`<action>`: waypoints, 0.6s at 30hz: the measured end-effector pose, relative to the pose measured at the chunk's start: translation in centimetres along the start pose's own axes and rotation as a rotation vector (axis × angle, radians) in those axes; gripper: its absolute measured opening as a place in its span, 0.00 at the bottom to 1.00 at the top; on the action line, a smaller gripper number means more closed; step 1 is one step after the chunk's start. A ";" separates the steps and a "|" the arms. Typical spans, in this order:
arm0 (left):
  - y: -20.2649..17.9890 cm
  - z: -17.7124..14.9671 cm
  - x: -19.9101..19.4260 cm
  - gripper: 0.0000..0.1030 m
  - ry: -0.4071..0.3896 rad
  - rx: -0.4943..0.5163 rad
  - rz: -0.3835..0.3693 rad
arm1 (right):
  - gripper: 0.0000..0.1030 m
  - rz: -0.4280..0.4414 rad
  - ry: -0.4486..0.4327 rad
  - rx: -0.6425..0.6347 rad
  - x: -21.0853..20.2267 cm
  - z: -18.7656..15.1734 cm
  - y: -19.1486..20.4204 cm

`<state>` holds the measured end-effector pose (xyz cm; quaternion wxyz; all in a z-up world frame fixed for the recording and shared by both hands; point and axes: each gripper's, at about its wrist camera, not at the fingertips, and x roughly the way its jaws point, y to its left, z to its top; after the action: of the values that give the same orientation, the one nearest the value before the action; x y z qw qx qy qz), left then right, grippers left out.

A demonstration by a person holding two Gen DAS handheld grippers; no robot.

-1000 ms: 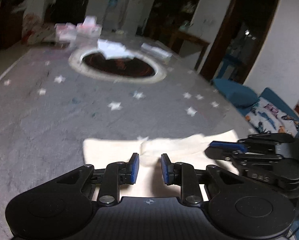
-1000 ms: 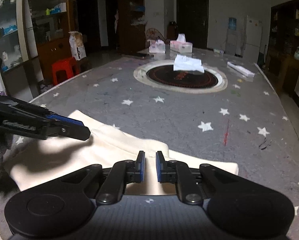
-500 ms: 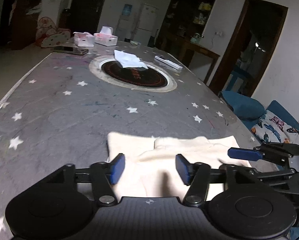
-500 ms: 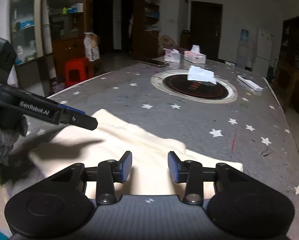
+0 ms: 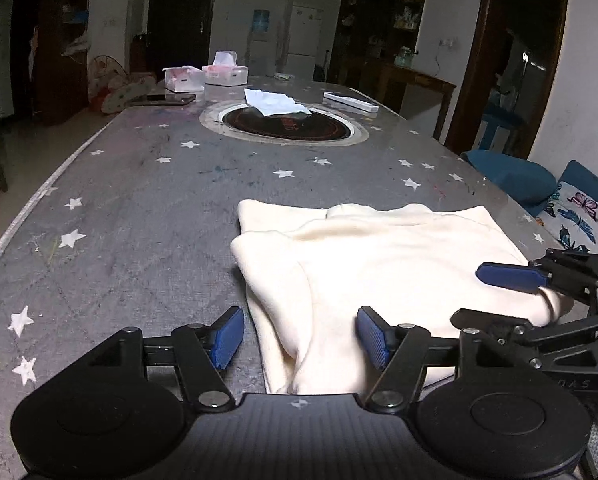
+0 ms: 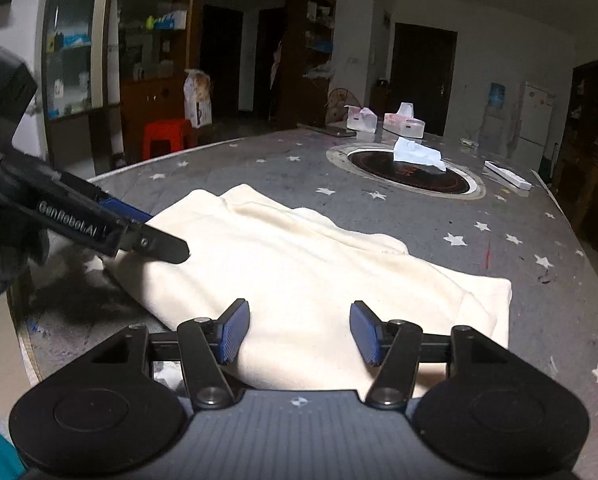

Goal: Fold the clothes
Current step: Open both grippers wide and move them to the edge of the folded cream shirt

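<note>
Lying folded on table (image 5: 147, 216) — cream garment (image 5: 379, 264); L gripper (image 5: 299, 336) jaws apart, R gripper (image 6: 299, 332) jaws opening — nothing gripped.

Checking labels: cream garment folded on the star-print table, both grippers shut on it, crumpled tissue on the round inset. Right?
Not shut. Both wrist views show the left gripper and right gripper open, the right one opening, gripping nothing. The cream garment is folded on the star-print table; the crumpled tissue is on the round inset.

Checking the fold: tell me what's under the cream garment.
The cream garment lies folded on the grey star-patterned table. Only its top layers show; anything between or beneath them is covered.
</note>
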<state>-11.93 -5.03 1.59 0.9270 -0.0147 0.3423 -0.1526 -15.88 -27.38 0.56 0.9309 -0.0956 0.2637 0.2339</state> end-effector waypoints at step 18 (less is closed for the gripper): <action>-2.9 0.1 -1.8 0.99 -0.015 -0.016 0.023 | 0.70 -0.043 0.004 0.010 -2.7 -2.3 -0.4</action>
<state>-13.95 -7.33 3.16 0.9311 -0.0193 0.3368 -0.1390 -18.73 -29.49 0.09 0.9356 -0.0970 0.2646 0.2126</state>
